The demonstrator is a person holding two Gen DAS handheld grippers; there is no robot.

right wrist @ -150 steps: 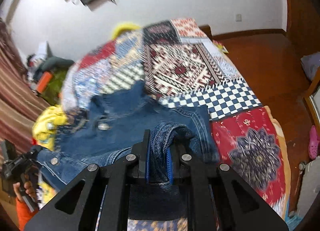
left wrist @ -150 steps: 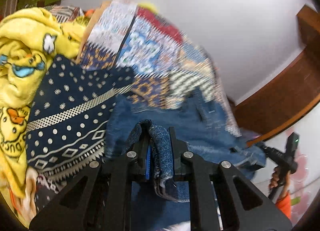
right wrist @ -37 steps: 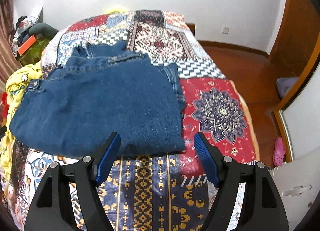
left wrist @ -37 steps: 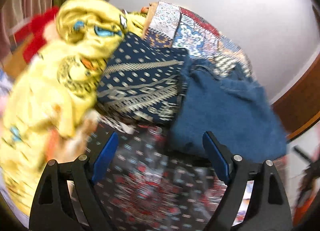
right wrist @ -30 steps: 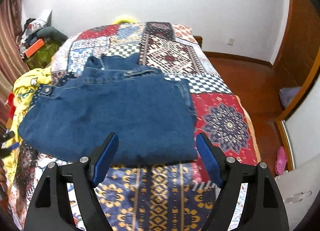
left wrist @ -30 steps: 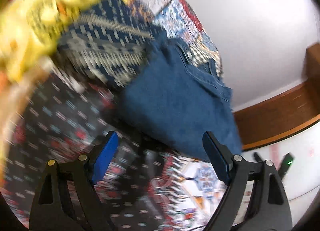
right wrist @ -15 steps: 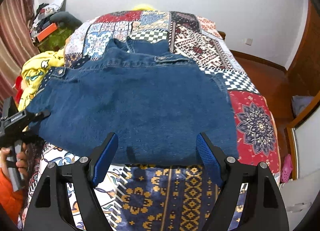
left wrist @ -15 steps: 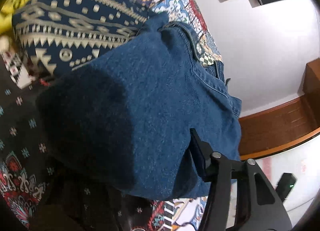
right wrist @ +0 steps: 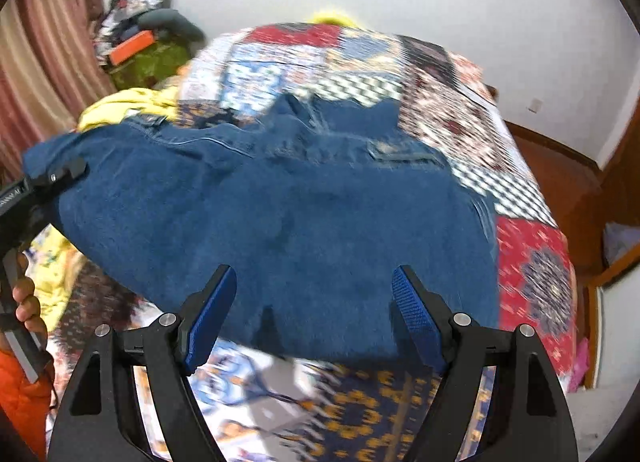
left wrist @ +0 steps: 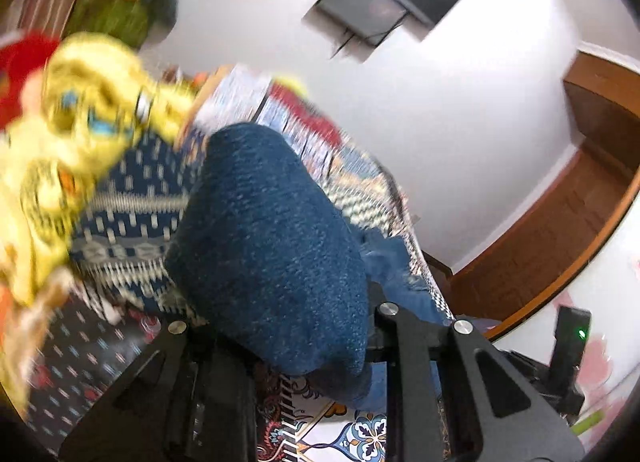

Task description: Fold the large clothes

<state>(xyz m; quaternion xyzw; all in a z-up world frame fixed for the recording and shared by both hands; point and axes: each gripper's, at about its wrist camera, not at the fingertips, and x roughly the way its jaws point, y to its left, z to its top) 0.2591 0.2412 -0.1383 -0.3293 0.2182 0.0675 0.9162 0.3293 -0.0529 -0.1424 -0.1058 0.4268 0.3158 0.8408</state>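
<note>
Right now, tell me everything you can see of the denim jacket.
The denim jacket is dark blue, heavy woven cotton by its look, folded into a broad slab lying on the patchwork bedspread. Stitched seams, a pocket flap and the collar end show along its far edge. Its left corner is lifted, bulging over the left gripper, whose jaws flank it; whether they pinch is hidden. The right gripper hovers open at its near edge, apparently not touching. Yellow clothing lies just beyond it.
</note>
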